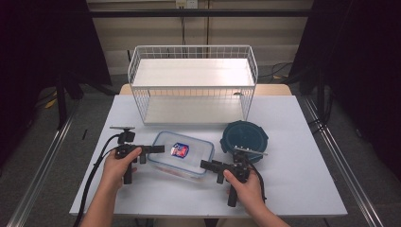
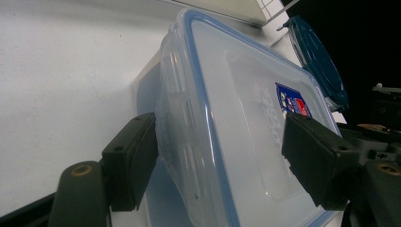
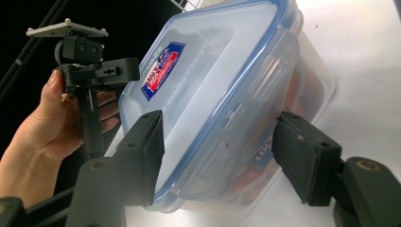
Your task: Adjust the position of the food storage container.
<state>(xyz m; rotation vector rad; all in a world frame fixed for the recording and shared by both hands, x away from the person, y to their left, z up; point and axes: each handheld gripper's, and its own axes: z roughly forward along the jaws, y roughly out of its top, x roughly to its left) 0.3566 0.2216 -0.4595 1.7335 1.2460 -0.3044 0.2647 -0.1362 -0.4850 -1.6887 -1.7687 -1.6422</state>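
A clear rectangular food box [image 1: 182, 153] with a blue-rimmed lid and a blue-and-red sticker lies on the white table, with red contents showing through its wall [image 3: 302, 94]. My left gripper [image 1: 158, 149] is at its left end. In the left gripper view the gripper [image 2: 217, 118] straddles the lid edge, one pad [image 2: 135, 156] against the side latch and the other pad [image 2: 312, 156] on the lid. My right gripper [image 1: 204, 164] is at the box's front right corner. In the right gripper view the gripper [image 3: 217, 118] has the box end filling the gap, and both pads touch it.
A round dark teal lidded container [image 1: 244, 136] sits just right of the box, close behind my right gripper. A white wire two-tier rack [image 1: 191, 82] stands at the table's back. Bare table [image 1: 302, 142] stretches to the right and along the front edge.
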